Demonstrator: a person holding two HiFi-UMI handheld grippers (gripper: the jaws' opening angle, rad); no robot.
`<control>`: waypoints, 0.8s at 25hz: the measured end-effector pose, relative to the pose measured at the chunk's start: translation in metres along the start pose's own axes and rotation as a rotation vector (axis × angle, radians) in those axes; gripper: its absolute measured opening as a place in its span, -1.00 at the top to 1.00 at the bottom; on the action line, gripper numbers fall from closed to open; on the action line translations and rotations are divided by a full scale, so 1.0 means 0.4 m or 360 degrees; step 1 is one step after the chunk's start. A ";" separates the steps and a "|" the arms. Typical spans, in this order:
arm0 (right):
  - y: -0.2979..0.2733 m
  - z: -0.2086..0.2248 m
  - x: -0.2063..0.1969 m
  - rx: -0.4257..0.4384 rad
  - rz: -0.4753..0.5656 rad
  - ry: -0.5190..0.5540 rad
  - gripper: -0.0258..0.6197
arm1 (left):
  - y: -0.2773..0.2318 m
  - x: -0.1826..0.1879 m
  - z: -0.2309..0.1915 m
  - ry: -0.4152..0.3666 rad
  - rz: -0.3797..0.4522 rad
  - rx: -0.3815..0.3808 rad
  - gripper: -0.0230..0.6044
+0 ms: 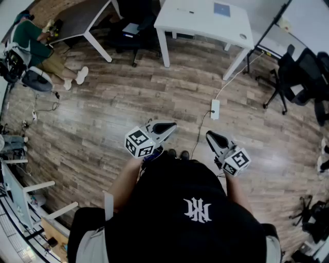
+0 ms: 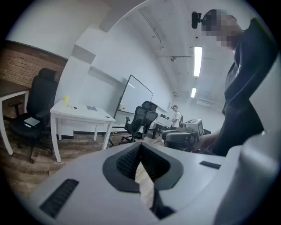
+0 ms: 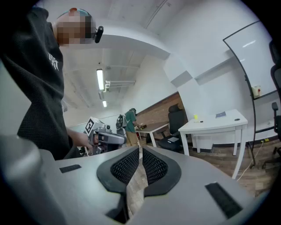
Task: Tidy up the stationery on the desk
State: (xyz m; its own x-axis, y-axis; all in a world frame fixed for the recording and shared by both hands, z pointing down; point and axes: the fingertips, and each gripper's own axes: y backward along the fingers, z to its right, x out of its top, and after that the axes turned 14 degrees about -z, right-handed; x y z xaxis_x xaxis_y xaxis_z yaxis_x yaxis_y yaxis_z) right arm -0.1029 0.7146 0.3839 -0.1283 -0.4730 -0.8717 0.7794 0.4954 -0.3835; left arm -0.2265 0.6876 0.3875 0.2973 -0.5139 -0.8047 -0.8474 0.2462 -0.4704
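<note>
Tongs fill both hands, held low and close to the person's black shirt, well apart from any desk. The left tongs (image 1: 171, 125) point forward and to the right. In the left gripper view their ribbed black pads meet at the tips, with only wood floor showing through the slit below, so they are closed on nothing. The right tongs (image 1: 210, 135) point forward and to the left. Their pads are likewise pressed together with nothing between them.

The stationery lies on a white desk (image 1: 205, 23) well ahead of both tips, across a stretch of plank floor (image 1: 128, 97). On its top are a small blue-grey sheet (image 1: 222, 8) lying flat, a thin dark pen (image 1: 186, 11) to the left of it, and a small round thing (image 1: 243, 36) near the right front corner. The gripper views also show a small yellow item (image 3: 196, 117) standing near the far edge. What it is cannot be made out.

A white power strip (image 1: 215, 109) lies on the floor between the right tongs and the desk, and its cable runs toward the desk leg. Black office chairs (image 1: 288, 77) stand far to the right of the right tongs.
</note>
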 end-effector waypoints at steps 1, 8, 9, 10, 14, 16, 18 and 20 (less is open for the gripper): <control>-0.013 -0.005 0.005 -0.0008 0.0014 -0.0001 0.77 | 0.012 -0.001 -0.010 0.0003 0.0003 -0.0003 0.92; -0.041 0.012 0.043 -0.0005 0.0041 0.0039 0.77 | 0.004 0.028 -0.035 0.0002 0.0036 -0.0013 0.92; -0.035 0.019 0.044 -0.0017 0.0043 0.0034 0.77 | -0.004 0.032 -0.033 0.0001 0.0038 -0.0028 0.92; -0.030 0.025 0.043 -0.0030 0.0045 0.0027 0.77 | -0.009 0.035 -0.034 0.0002 0.0040 -0.0040 0.92; -0.007 0.053 0.042 -0.0088 0.0056 0.0026 0.76 | -0.018 0.050 -0.055 0.0028 0.0068 -0.0045 0.92; 0.021 0.074 0.047 -0.0125 0.0093 0.0033 0.76 | -0.031 0.061 -0.061 0.0037 0.0080 -0.0036 0.92; 0.053 0.097 0.044 -0.0157 0.0117 0.0029 0.76 | -0.051 0.068 -0.057 0.0034 0.0084 -0.0034 0.92; 0.068 0.118 0.032 -0.0185 0.0106 0.0023 0.76 | -0.064 0.070 -0.056 0.0029 0.0086 -0.0029 0.92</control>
State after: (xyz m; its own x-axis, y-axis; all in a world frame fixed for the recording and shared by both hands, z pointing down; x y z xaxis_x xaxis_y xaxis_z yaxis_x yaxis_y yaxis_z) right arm -0.0546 0.6875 0.3768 -0.0881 -0.4264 -0.9002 0.7104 0.6067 -0.3569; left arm -0.2063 0.6485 0.3851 0.2433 -0.5153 -0.8218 -0.8699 0.2589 -0.4198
